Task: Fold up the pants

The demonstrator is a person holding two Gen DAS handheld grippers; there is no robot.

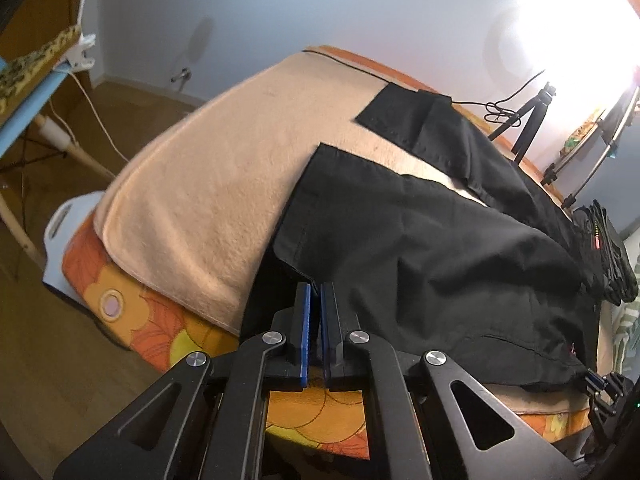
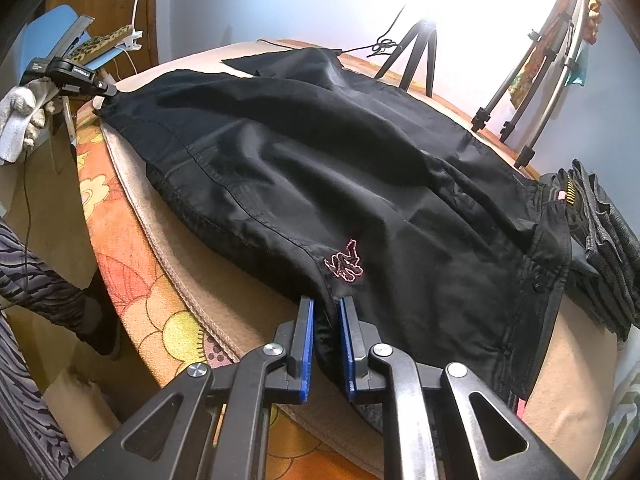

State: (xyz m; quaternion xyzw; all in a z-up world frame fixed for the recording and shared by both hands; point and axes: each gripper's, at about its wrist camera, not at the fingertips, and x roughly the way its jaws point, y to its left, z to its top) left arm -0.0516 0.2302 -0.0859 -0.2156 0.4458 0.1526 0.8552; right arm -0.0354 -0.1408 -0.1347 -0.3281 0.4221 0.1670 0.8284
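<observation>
A pair of black pants point(image 1: 420, 240) is spread across a beige towel point(image 1: 208, 168) that covers a surface with an orange flower print point(image 1: 132, 320). In the left wrist view, the garment fills the centre and right of the frame, with the two leg ends point(image 1: 396, 116) reaching toward the upper middle and a strip of towel showing between them.

At the bottom centre of that view, the left gripper point(image 1: 314, 292) is seen with its blue-padded jaws drawn almost together over the near edge of the pants. The edge of the black cloth runs down between the pads, and the jaws are clamped on it.

In the right wrist view, the pants point(image 2: 340, 168) lie across the middle of the frame, with a small pink embroidered logo point(image 2: 346, 262) just above the jaws. The right gripper point(image 2: 326, 308) at the bottom centre is closed on a bunched fold of the black fabric, which is pinched between its blue pads. At the upper left of this view, the other gripper point(image 2: 76, 76) is seen at the far corner of the garment, held by a hand in a white glove point(image 2: 22, 120).

A stack of folded dark clothing point(image 2: 600, 248) rests at the right edge of the surface, just beside the waistband. Tripod legs point(image 2: 416, 52) stand behind the surface at the upper centre, in front of a very bright light. A zebra-patterned sleeve point(image 2: 36, 288) is visible at the lower left.
</observation>
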